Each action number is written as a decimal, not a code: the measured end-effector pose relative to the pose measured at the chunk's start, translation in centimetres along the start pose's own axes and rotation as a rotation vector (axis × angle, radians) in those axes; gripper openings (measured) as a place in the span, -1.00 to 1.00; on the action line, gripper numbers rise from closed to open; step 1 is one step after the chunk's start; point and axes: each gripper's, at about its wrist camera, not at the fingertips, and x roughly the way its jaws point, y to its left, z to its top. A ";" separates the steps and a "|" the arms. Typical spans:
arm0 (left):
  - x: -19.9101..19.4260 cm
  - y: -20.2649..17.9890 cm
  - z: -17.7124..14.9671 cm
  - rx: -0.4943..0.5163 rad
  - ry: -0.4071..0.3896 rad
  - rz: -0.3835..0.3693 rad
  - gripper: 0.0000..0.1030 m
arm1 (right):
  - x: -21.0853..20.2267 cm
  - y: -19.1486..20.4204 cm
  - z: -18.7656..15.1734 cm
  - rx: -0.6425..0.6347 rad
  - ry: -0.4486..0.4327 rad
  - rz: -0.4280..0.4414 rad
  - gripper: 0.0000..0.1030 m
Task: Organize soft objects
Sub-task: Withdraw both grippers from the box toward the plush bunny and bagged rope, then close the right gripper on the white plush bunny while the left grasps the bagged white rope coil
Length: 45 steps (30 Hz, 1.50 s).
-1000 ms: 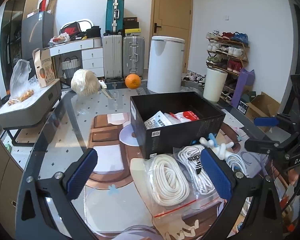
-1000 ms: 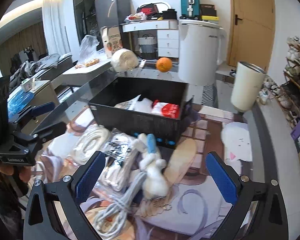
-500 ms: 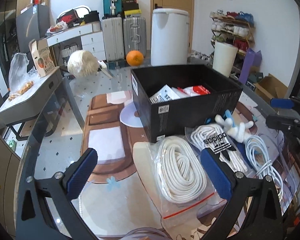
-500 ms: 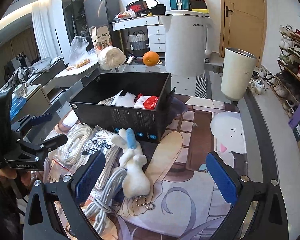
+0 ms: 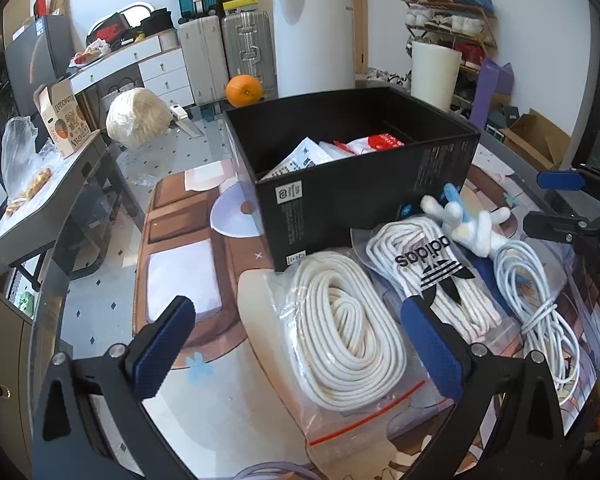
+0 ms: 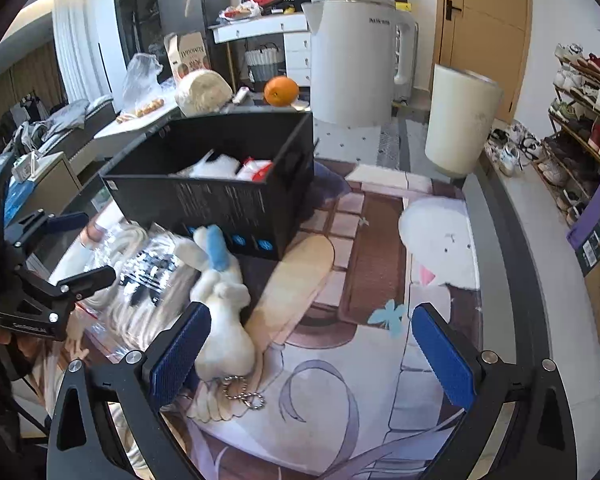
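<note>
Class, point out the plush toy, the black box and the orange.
plush toy [image 6: 224, 336], right wrist view, on its white body.
black box [image 5: 364, 196], left wrist view, on its front wall.
orange [image 5: 243, 90], left wrist view, on its peel.

Left gripper [image 5: 300, 344]: black frame with triangular cut-outs, two arms ending in ribbed dark-blue pads [image 5: 162, 346], a silver screw at each arm joint. Right gripper [image 6: 312, 356]: same black frame, blue pads [image 6: 444, 356], silver screws. Seen at 9 o'clock in the right wrist view, the left gripper carries small white lettering on its body.
</note>
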 end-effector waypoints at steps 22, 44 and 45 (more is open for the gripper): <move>0.9 0.4 -0.1 -0.013 0.049 -0.016 1.00 | 4.0 3.2 -0.1 -0.038 0.080 0.022 0.98; 2.4 1.0 0.0 -0.051 0.119 -0.048 1.00 | 4.4 2.0 -0.3 -0.014 0.100 -0.012 0.98; 2.4 1.0 -0.1 -0.052 0.120 -0.044 1.00 | 4.4 2.0 -0.3 -0.014 0.101 -0.015 0.98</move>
